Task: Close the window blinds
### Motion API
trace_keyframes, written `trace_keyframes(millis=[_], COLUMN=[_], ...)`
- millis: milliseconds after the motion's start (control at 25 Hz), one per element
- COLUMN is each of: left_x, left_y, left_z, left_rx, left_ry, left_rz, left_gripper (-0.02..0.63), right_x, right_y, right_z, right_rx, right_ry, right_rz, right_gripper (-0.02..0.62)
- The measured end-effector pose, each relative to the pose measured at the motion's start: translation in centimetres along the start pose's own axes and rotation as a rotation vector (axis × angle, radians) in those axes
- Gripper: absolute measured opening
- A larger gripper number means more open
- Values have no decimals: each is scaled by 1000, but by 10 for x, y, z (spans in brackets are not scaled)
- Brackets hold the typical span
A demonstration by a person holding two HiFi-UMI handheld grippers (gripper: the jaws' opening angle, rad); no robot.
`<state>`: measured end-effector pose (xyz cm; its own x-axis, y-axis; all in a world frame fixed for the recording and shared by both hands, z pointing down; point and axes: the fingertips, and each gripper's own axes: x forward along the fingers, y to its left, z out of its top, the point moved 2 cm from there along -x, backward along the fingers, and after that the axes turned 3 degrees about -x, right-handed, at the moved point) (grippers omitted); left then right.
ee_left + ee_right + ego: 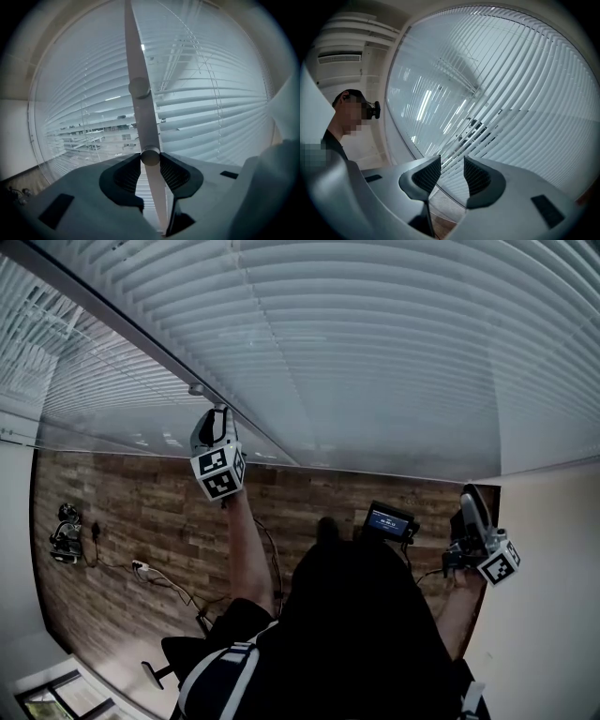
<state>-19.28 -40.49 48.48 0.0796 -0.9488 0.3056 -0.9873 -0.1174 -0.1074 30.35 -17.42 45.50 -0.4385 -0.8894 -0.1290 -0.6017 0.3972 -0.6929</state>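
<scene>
**A:** Starting at the left, what's it got hold of?

**B:** The left hand-held gripper (pixel 150 161) is clamped on the thin round rod (pixel 144 122) that tilts the blinds (pixel 215 108). The rod runs up and down through its jaws, and the blinds hang right in front of it. Ahead of it and to the lower left, the slats (pixel 93 126) have gaps you can see buildings through, so I'd say they're not fully shut yet.

**A:** What could go wrong with the twist?

**B:** The rod is smooth and round, and it's only pinched between two pads. If it gets turned fast, my guess is it spins in the grip and the slats don't move. Turn it the wrong way and they open up more. Yanking down on it could strain whatever it hangs from, which I can't see.

**A:** And on the right?

**B:** The right hand-held gripper (pixel 447 171) has its jaws apart with nothing in them, and the slats are just ahead of it. If it drifts forward, it could bump or bend one.
</scene>
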Motion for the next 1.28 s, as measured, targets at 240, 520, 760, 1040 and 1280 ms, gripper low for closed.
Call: trace_keyframes(millis=[240, 520, 760, 1040, 1280], left_x=[-14, -32, -61, -114, -184], left_y=[-1, -15, -48, -52, -65], left_z=[-12, -64, -83, -83, -86], left_rx=[-273, -457, -563, -604, -561], left_ry=[-120, -102, -93, -137, -180], left_rz=[-103, -257, -424, -434, -387], left_gripper=[138, 138, 138, 138, 138], right_x=[-12, -14, -15, -3, -29], right_y=[-3, 4, 36, 49, 66], right_z=[-2, -22, -31, -34, -38], right_rx=[19, 75, 99, 108, 77], right_ry=[-28, -50, -21, 38, 90], right_rz=[-48, -98, -102, 7, 137], right_gripper=[155, 155, 155, 155, 155])
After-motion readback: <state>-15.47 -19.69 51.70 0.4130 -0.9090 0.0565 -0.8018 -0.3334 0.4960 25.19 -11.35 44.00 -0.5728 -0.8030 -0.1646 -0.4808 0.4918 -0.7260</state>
